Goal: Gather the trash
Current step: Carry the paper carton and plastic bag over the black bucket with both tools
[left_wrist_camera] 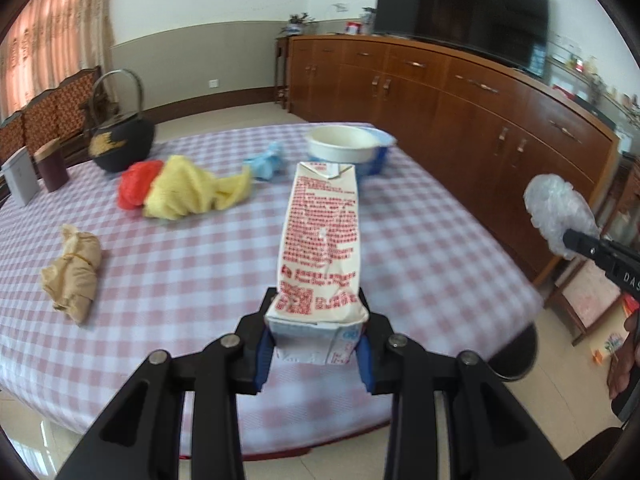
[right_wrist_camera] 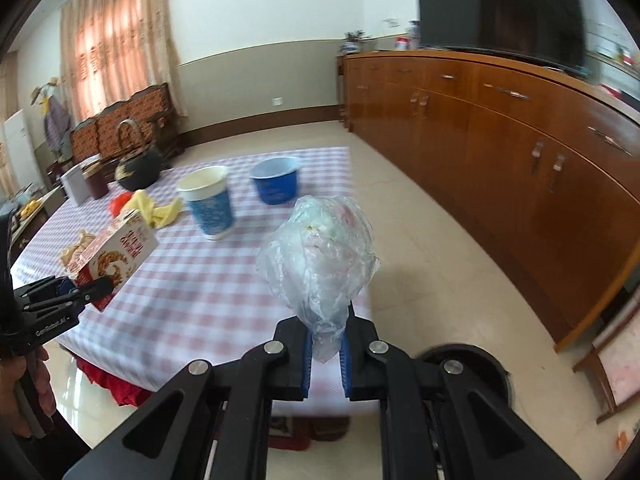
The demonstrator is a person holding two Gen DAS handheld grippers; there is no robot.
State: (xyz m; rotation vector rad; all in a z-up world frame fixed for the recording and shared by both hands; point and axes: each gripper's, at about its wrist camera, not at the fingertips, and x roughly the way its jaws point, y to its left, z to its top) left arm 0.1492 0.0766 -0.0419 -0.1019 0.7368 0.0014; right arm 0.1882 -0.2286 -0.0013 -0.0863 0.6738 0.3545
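- Surface: table under a pink-and-white checked cloth (left_wrist_camera: pixel 168 264), red fabric showing below its edge; pale tiled floor all round
- Room: long brown wooden sideboard (left_wrist_camera: pixel 460 92) along the wall with a dark flat TV (left_wrist_camera: pixel 464 4) on it, peach curtains (right_wrist_camera: pixel 116 36) at the window, carved wooden chairs behind the table
- Left gripper (left_wrist_camera: pixel 316 320) clenched on the base of a white milk carton with red print (left_wrist_camera: pixel 320 236), carton lifted off the cloth and pointing away from the camera
- Right gripper (right_wrist_camera: pixel 326 340) clamped on the neck of a crumpled clear plastic bag (right_wrist_camera: pixel 320 252), bag held up beyond the table's edge
- Trash on the cloth, counted: 1 tan crumpled paper wad (left_wrist_camera: pixel 72 272), 1 yellow cloth (left_wrist_camera: pixel 192 192) touching 1 red crumpled piece (left_wrist_camera: pixel 136 188), 1 light-blue scrap (left_wrist_camera: pixel 268 160)
- Cups: 2, a white-rimmed blue paper cup (right_wrist_camera: pixel 210 204) and a blue bowl-shaped tub (right_wrist_camera: pixel 276 180), near each other
- Also 1 black iron kettle (left_wrist_camera: pixel 120 140), 1 dark brown jar (left_wrist_camera: pixel 50 166), 1 grey tin box (left_wrist_camera: pixel 20 178) at the far-left edge
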